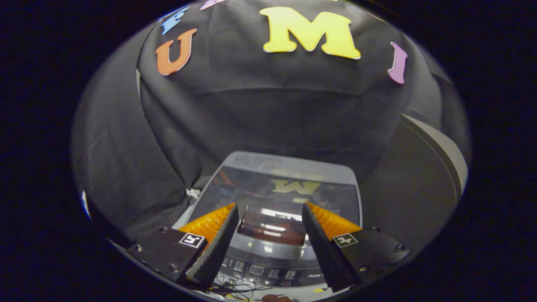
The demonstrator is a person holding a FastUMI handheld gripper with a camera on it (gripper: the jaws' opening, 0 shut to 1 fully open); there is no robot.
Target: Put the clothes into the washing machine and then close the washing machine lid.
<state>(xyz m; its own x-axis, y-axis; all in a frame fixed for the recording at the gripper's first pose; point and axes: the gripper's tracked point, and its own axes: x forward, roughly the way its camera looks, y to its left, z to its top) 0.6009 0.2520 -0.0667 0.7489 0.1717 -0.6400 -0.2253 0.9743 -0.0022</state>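
Black cloth wall (268,109) hangs in soft folds at the rear; a grey curved panel (451,155) stands beside it.

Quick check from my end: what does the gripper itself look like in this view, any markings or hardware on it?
The gripper has two wedge-shaped fingers, each tapering to a narrow tip, with ribbed inner pads. Each sits on a dark, flat block fastened with small screws and carrying a square black-and-white marker tag. The fingers stand apart, open, above the washing machine, whose glass lid is shut.
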